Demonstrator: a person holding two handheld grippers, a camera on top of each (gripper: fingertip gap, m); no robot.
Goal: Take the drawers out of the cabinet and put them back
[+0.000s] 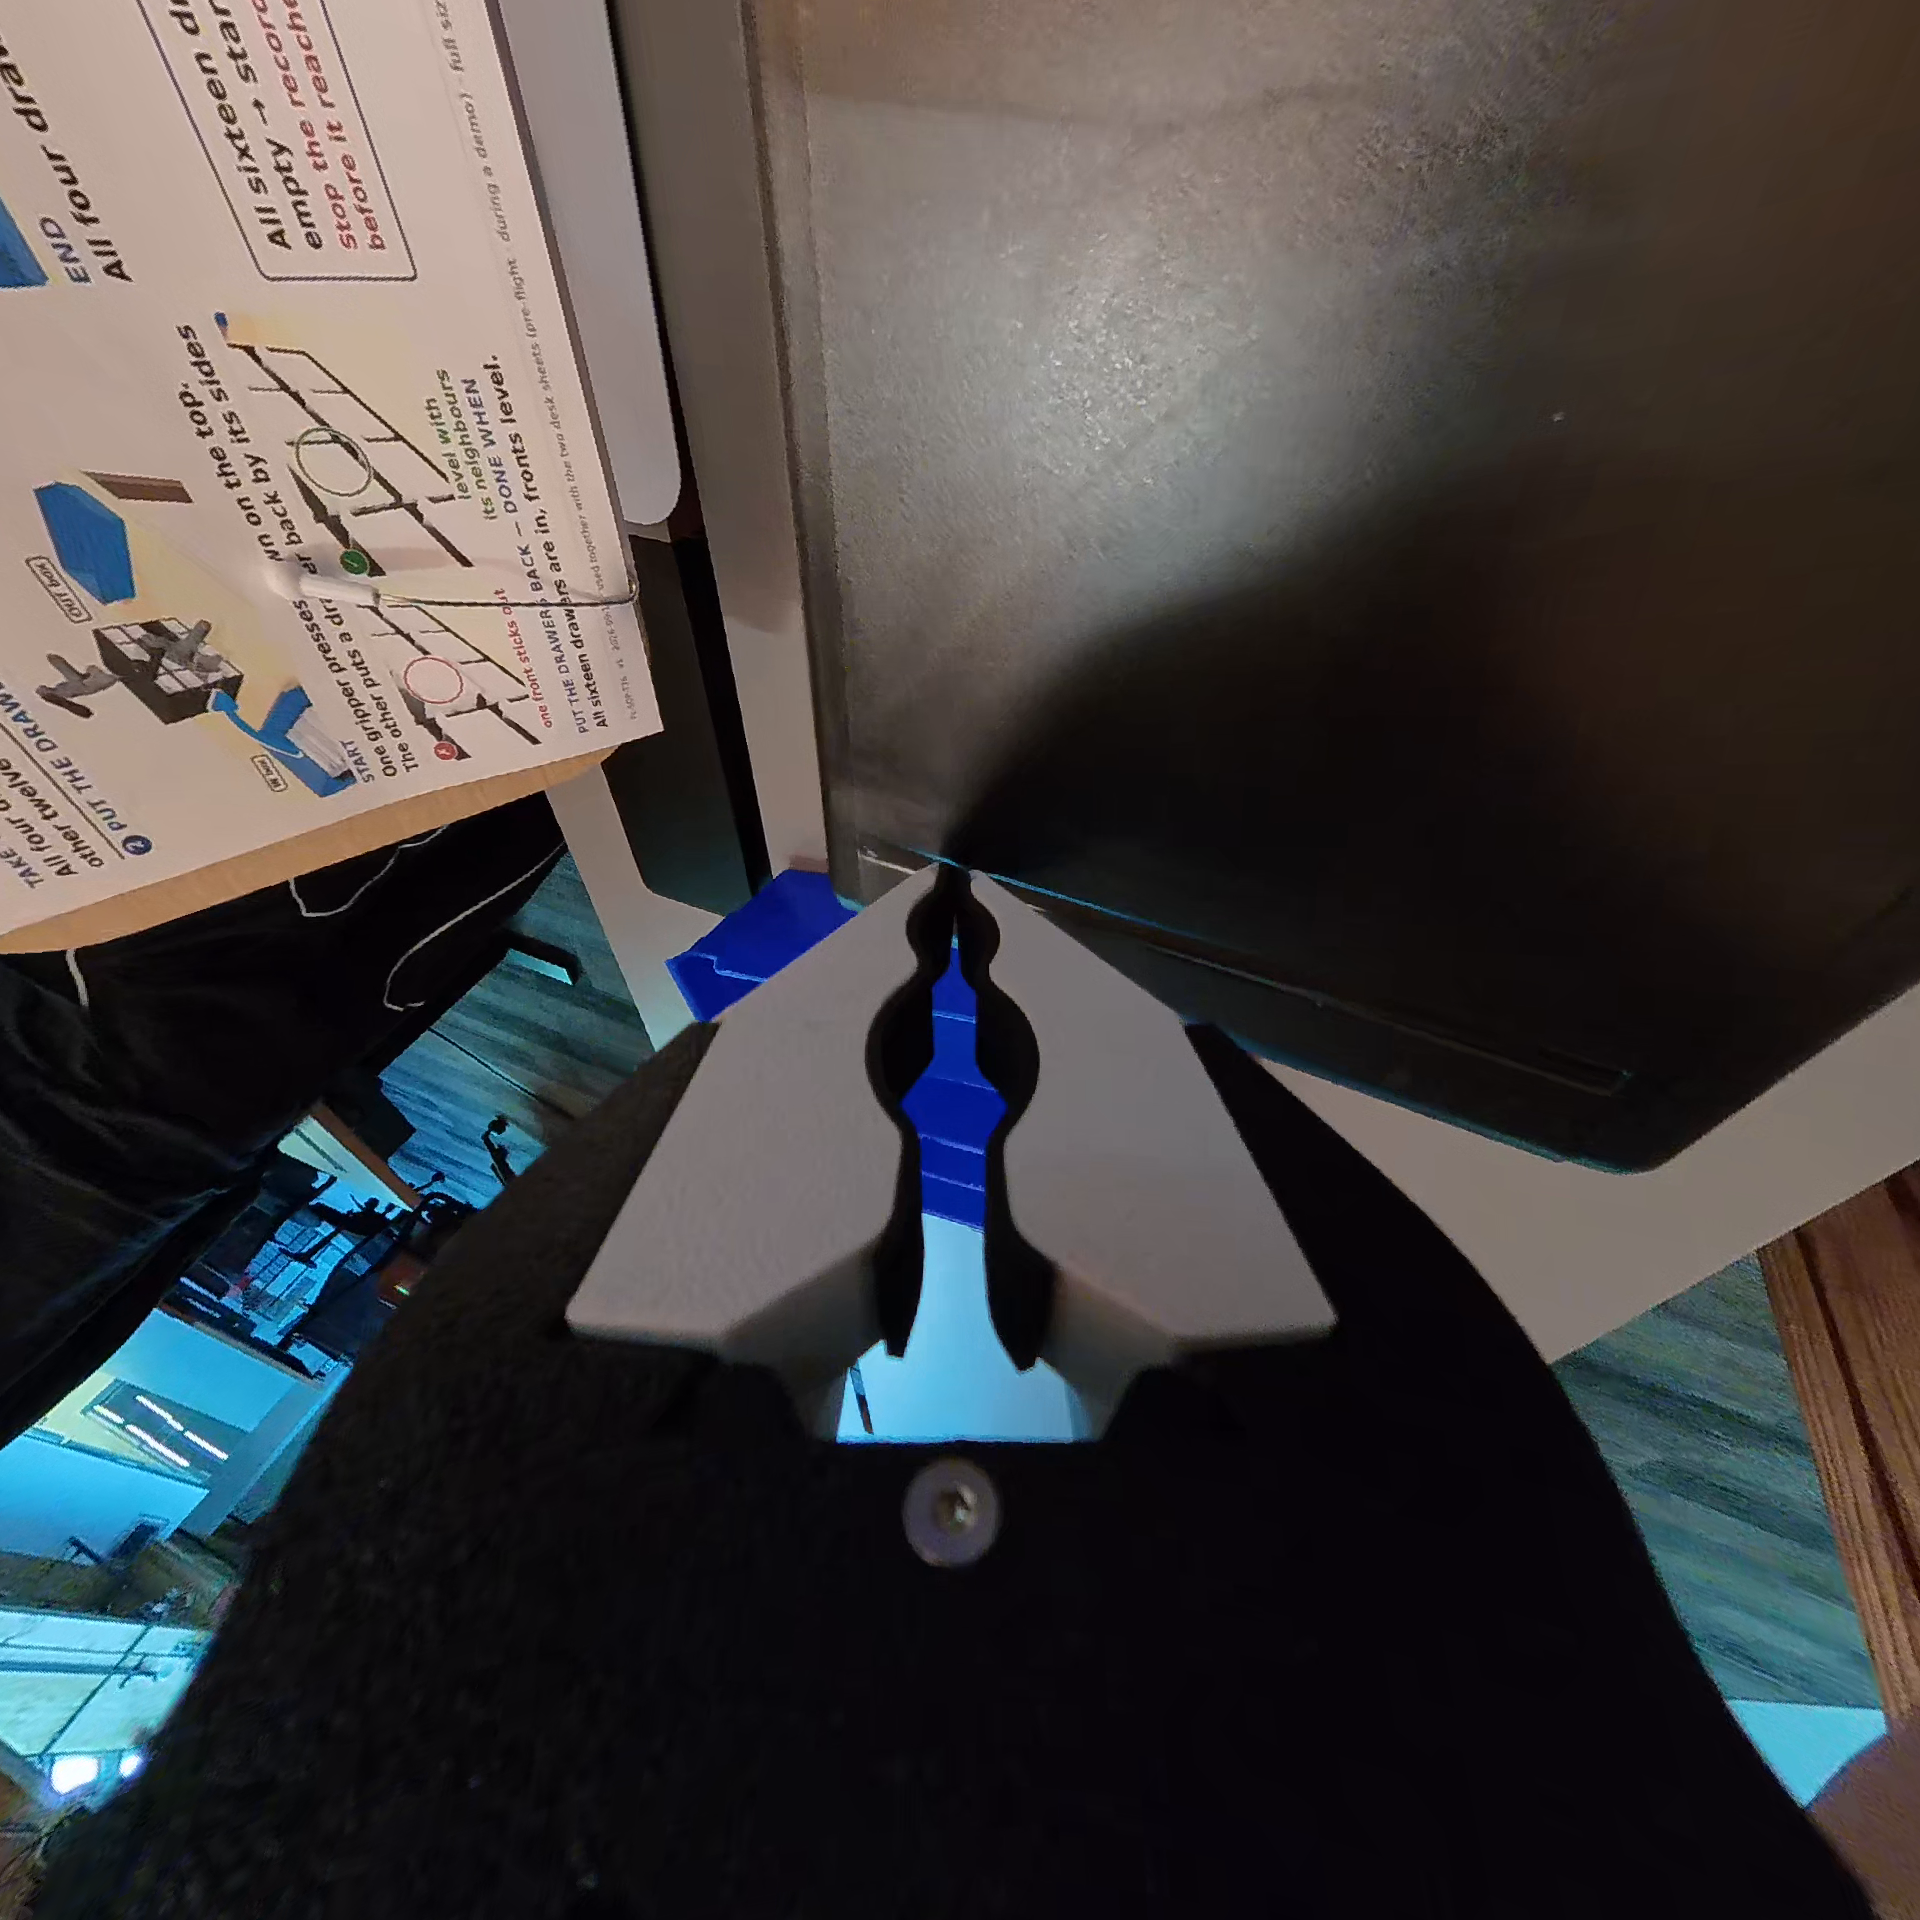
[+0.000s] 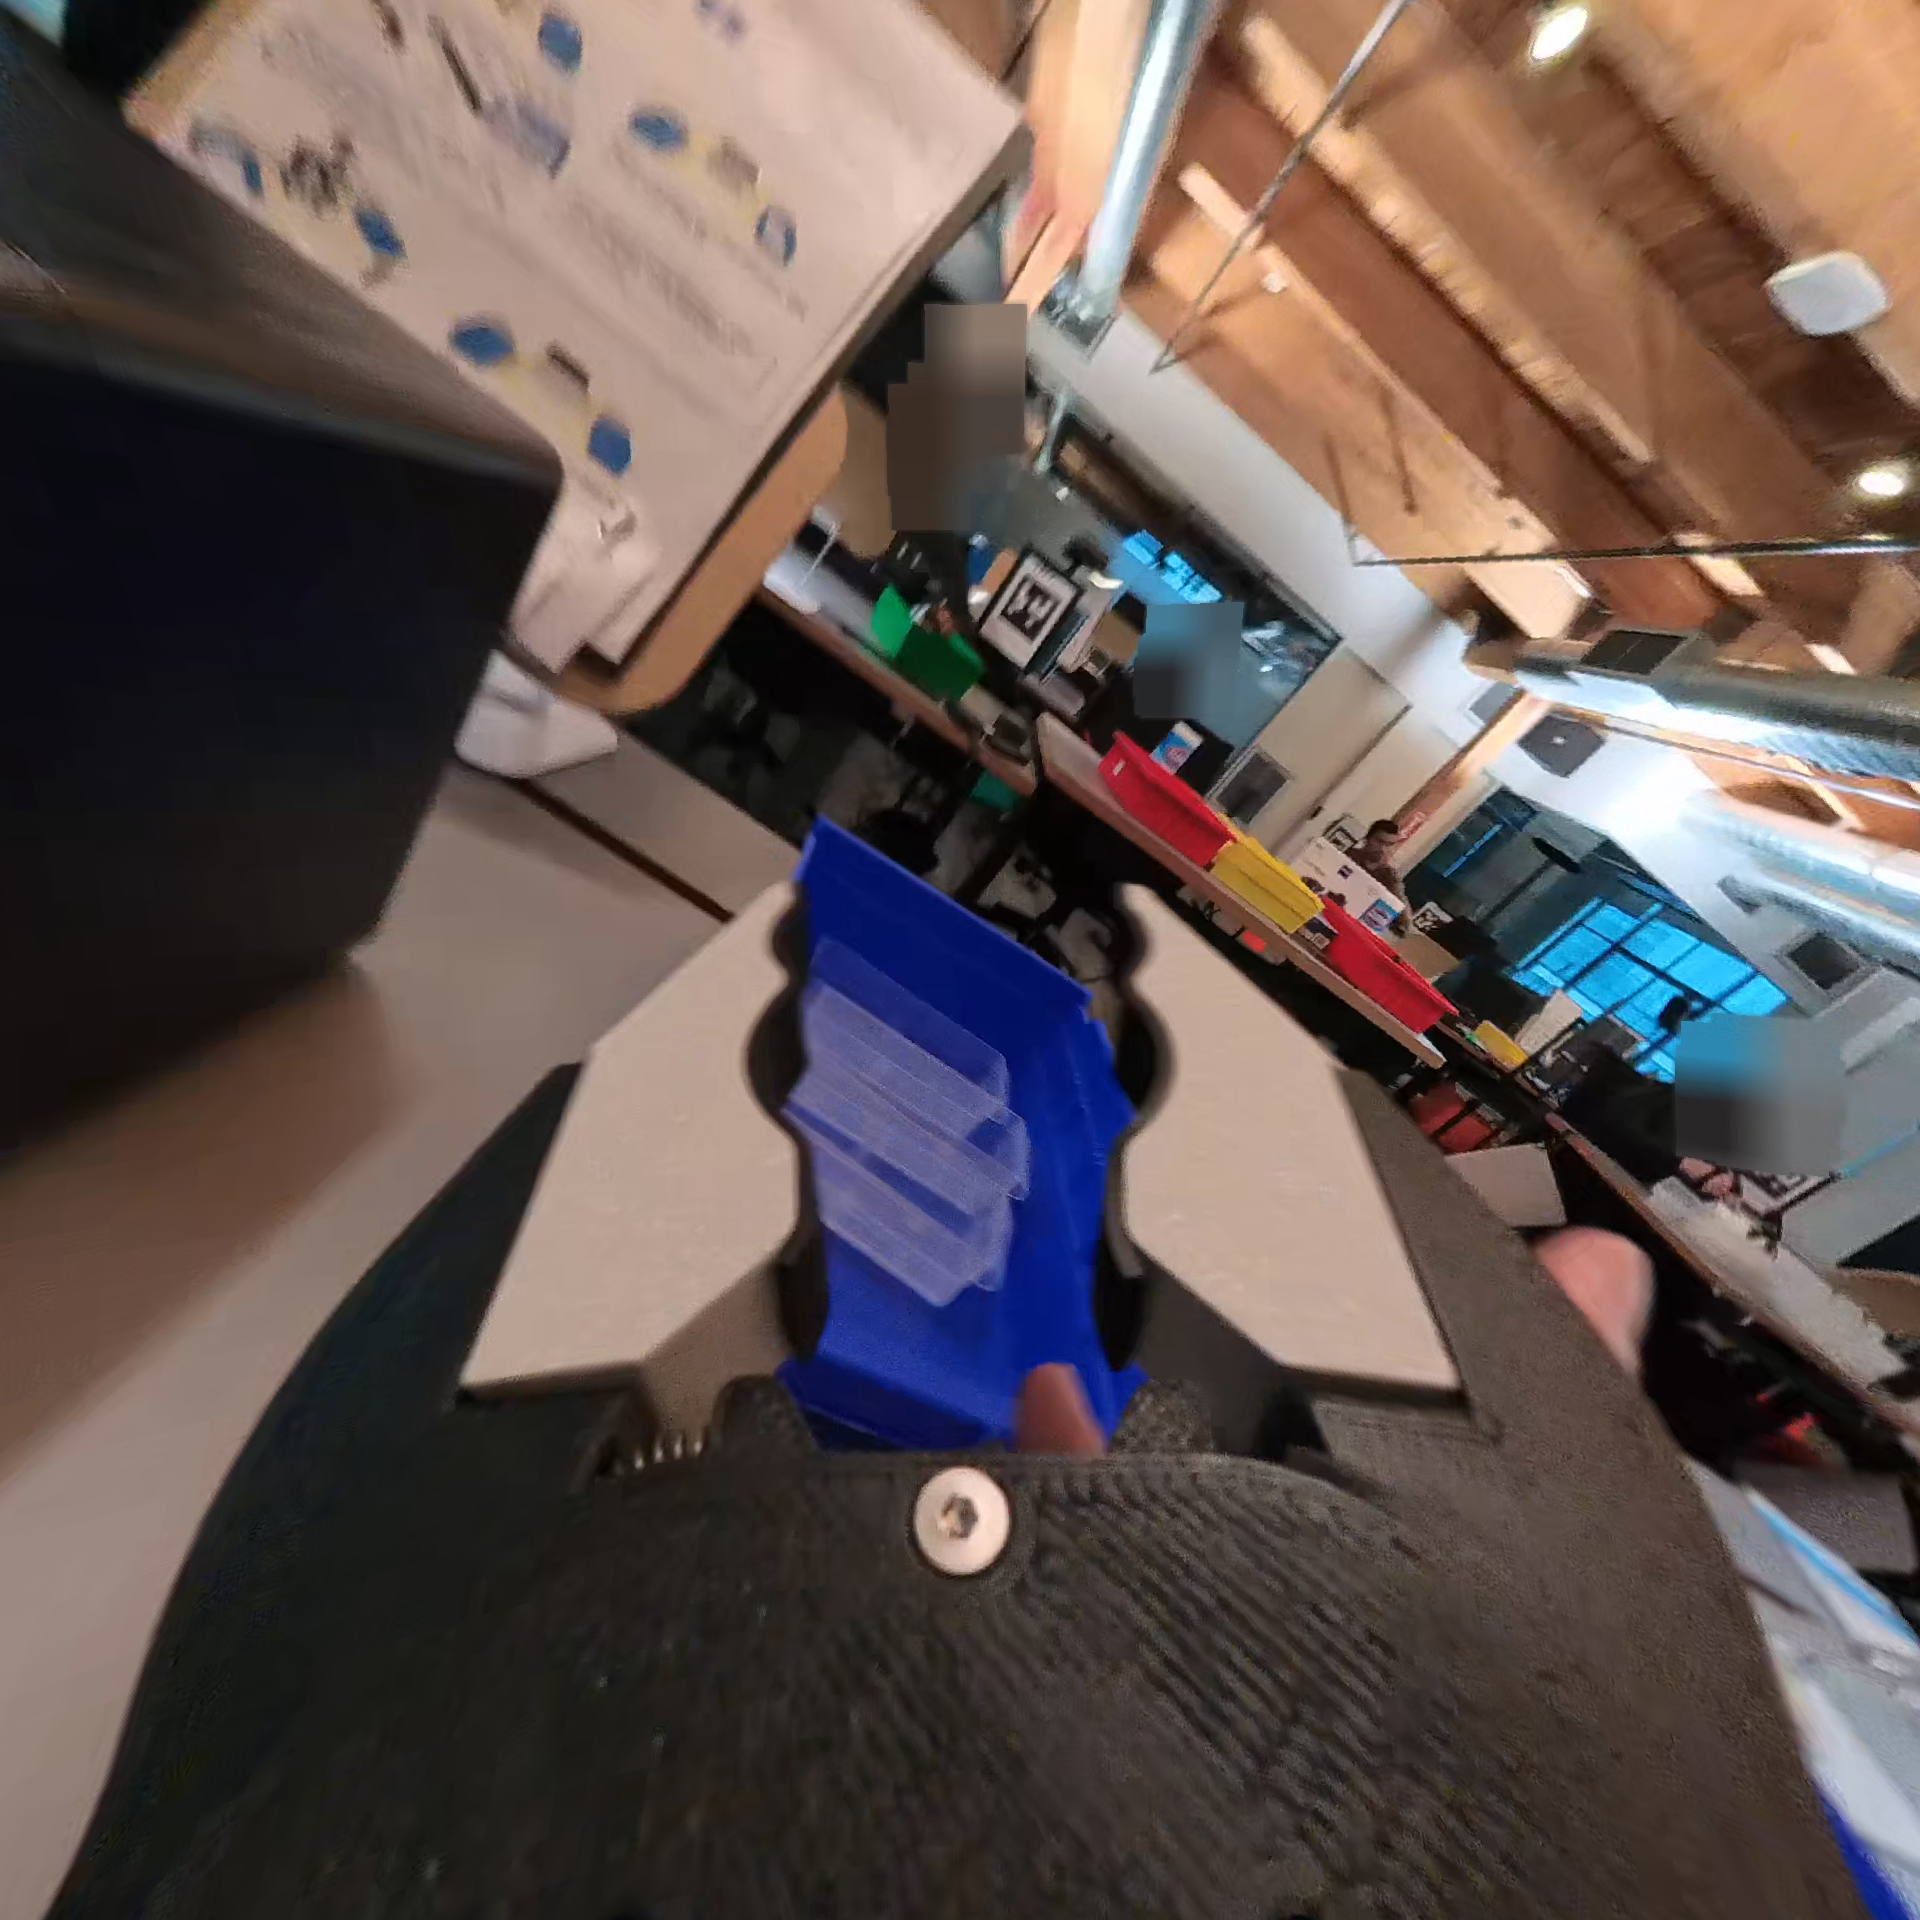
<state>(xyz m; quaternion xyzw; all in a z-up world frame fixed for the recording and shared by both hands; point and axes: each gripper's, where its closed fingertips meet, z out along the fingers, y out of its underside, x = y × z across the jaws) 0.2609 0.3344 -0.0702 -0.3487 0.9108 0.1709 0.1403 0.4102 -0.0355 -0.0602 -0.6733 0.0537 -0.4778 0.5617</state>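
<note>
The black cabinet (image 1: pixel 1351 520) fills the upper right of the left wrist view. My left gripper (image 1: pixel 951 883) is shut and empty, its tips against the cabinet's lower edge. Blue drawers (image 1: pixel 748 945) show beyond and through the gap between its fingers. In the right wrist view, my right gripper (image 2: pixel 951 935) is shut on a blue drawer (image 2: pixel 935 1330) whose clear ribbed parts face the camera. It holds the drawer above the white table, to the right of the cabinet (image 2: pixel 208 675). The view is motion-blurred.
A printed instruction sheet on a wooden board (image 1: pixel 312 468) stands behind the cabinet, and it shows in the right wrist view (image 2: pixel 582 260) too. The white table (image 2: pixel 312 1143) carries the cabinet. Red and yellow bins (image 2: pixel 1247 852) sit on far tables. A person's fingertip (image 2: pixel 1055 1418) shows at the gripper base.
</note>
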